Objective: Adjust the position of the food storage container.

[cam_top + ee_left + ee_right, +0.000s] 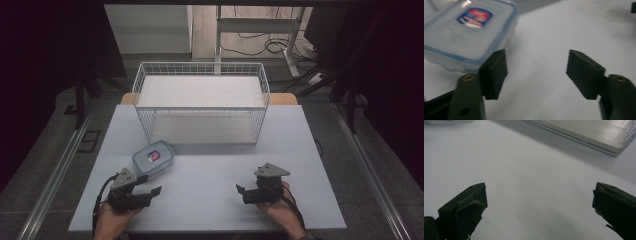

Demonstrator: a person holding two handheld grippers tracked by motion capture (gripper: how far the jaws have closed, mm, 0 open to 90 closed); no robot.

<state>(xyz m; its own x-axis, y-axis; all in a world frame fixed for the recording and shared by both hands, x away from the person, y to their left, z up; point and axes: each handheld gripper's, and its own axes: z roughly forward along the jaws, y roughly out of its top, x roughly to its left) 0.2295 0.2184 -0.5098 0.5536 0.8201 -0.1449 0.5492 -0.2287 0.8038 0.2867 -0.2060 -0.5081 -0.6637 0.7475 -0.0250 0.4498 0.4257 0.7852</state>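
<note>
Box with a red and blue sticker
Plastic box (466, 35) sits just beside the left hand-held gripper (536, 72), whose jaws are half open and empty; sticker words too blurry to read.

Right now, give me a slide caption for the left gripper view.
Left gripper, jaws open on nothing, beside the lidded plastic container on the white table.

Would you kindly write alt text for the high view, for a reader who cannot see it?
A person's two hands hold the left gripper and right gripper low over a pale table, jaws apart with nothing between them. A clear lidded container with blue trim lies just beyond the left gripper. An empty white wire basket stands at the table's far edge.
</note>
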